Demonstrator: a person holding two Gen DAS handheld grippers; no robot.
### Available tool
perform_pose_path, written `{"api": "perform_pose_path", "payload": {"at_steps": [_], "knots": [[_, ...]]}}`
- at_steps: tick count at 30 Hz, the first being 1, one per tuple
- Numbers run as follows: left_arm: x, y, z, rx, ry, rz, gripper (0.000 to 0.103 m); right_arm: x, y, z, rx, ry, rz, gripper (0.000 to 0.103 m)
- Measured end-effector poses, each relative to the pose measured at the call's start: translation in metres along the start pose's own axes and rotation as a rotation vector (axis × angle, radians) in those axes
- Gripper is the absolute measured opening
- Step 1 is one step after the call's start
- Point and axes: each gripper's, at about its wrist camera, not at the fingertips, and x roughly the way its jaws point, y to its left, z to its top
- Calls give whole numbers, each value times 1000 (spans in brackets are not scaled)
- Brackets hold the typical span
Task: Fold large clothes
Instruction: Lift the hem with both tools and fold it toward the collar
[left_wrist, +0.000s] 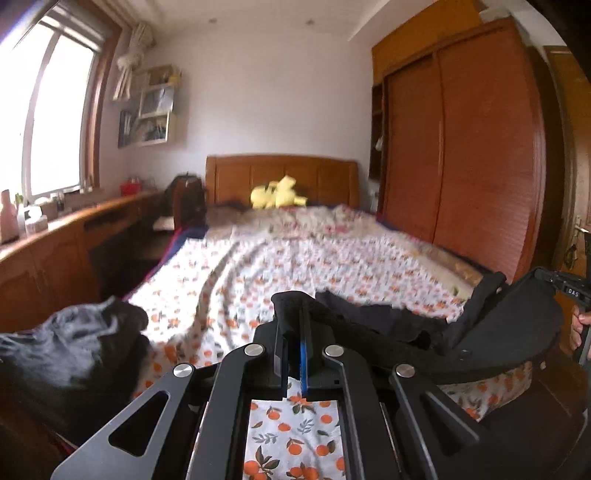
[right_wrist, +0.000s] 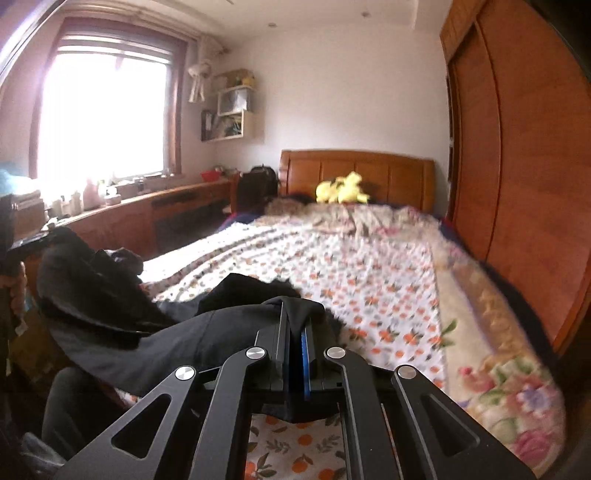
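Note:
A large black garment (left_wrist: 502, 332) hangs stretched between my two grippers above the foot of the bed. My left gripper (left_wrist: 295, 314) is shut on one edge of it; black cloth wraps over the fingertips. My right gripper (right_wrist: 297, 317) is shut on another edge of the same garment (right_wrist: 177, 339), which sags to the left toward the other hand. In the left wrist view the right hand and its gripper handle (left_wrist: 580, 317) show at the far right. A second dark garment (left_wrist: 74, 343) lies bunched at the bed's near left corner; it also shows in the right wrist view (right_wrist: 92, 280).
The bed carries an orange-fruit print sheet (left_wrist: 280, 266), a crumpled blanket and a yellow plush toy (left_wrist: 277, 194) by the wooden headboard. A wooden wardrobe (left_wrist: 461, 147) stands along the right side. A low wooden cabinet (left_wrist: 48, 258) with bottles runs under the window at left.

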Motion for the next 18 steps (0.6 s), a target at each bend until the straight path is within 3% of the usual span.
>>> {"api": "perform_pose_path", "payload": {"at_steps": [5,8,14,18], "knots": [[-47,-19,9,26,-59,-15,4,-40,5,5,-21,-35,-13,3],[-59,-24,-2,23,-44,-27,5,-44,8,-9,-28,-9,-13,4],[-31,-18,-36,16,58,-29,5,-17,12,-41,-28,88,-18,4],[-4,-9,-47,1,79,-12,5,8,5,-46,-13,116,-11,4]]}}
